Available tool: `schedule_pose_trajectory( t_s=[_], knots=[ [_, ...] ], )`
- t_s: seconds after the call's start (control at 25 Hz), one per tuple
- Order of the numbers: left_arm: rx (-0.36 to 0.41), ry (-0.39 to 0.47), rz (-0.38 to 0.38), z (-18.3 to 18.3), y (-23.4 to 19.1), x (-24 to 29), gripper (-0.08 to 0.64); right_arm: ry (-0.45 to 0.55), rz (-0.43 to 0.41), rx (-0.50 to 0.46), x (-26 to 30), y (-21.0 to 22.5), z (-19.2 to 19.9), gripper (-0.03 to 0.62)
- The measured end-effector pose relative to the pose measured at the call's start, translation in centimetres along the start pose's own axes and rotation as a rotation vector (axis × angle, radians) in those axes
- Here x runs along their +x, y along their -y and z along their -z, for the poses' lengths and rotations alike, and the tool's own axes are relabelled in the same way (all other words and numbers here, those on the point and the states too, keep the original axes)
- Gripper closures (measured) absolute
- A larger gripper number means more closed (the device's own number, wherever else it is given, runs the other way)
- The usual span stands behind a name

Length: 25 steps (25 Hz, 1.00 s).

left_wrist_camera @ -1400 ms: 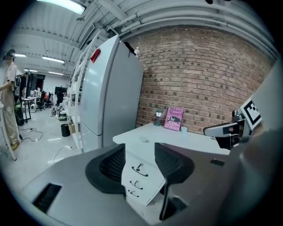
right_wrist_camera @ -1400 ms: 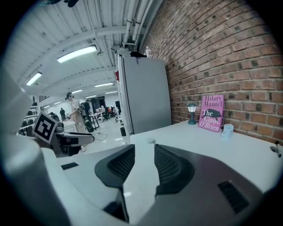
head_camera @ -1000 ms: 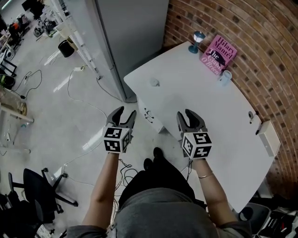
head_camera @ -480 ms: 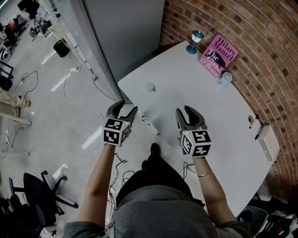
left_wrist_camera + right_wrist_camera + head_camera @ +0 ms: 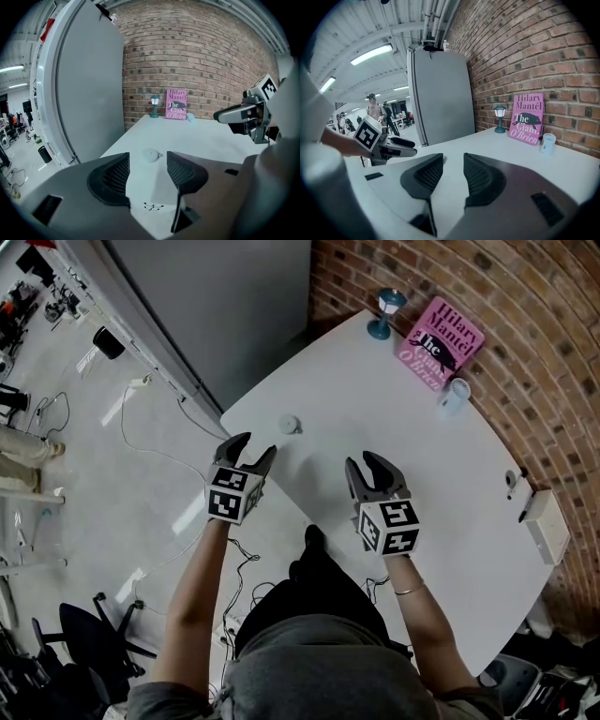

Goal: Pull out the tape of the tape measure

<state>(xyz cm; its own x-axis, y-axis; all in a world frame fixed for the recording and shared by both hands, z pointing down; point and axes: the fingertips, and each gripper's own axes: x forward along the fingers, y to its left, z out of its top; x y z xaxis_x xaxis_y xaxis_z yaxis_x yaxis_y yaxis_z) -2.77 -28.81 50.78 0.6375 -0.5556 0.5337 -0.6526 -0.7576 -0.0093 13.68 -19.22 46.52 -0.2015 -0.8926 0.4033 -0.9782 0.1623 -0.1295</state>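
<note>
The tape measure is a small round white case lying near the table's left corner. In the left gripper view the tape measure shows just beyond the jaws, in line with the gap. My left gripper hovers at the table's near edge, a short way in front of it, open with nothing between the fingers. My right gripper hangs over the white table further right, also open and empty. Each gripper sees the other: the right gripper and the left gripper.
A pink book leans on the brick wall at the back, with a small blue lamp to its left and a pale cup in front. A white box sits at the table's right edge. A grey cabinet stands left of the table.
Both grippers have come forward from over the floor to the table's near edge, nearer the tape measure. The left jaws look slightly wider.
</note>
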Motion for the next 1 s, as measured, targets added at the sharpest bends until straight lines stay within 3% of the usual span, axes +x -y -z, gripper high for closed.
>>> schedule_pose_trajectory(
  t_s=[0.44, 0.8, 1.0],
  knots=[
    [0.086, -0.111, 0.07, 0.7, 0.5, 6.0, 0.308, -0.047, 0.011, 0.038, 1.7, 2.1, 1.4, 0.472],
    [0.209, -0.198, 0.149, 1.2, 0.9, 9.5, 0.302, -0.071, 0.03, 0.07, 2.5, 3.4, 2.4, 0.476],
    [0.227, -0.235, 0.191, 1.9, 1.2, 10.7, 0.302, -0.081, 0.041, 0.08, 2.7, 4.0, 2.7, 0.477]
  ],
)
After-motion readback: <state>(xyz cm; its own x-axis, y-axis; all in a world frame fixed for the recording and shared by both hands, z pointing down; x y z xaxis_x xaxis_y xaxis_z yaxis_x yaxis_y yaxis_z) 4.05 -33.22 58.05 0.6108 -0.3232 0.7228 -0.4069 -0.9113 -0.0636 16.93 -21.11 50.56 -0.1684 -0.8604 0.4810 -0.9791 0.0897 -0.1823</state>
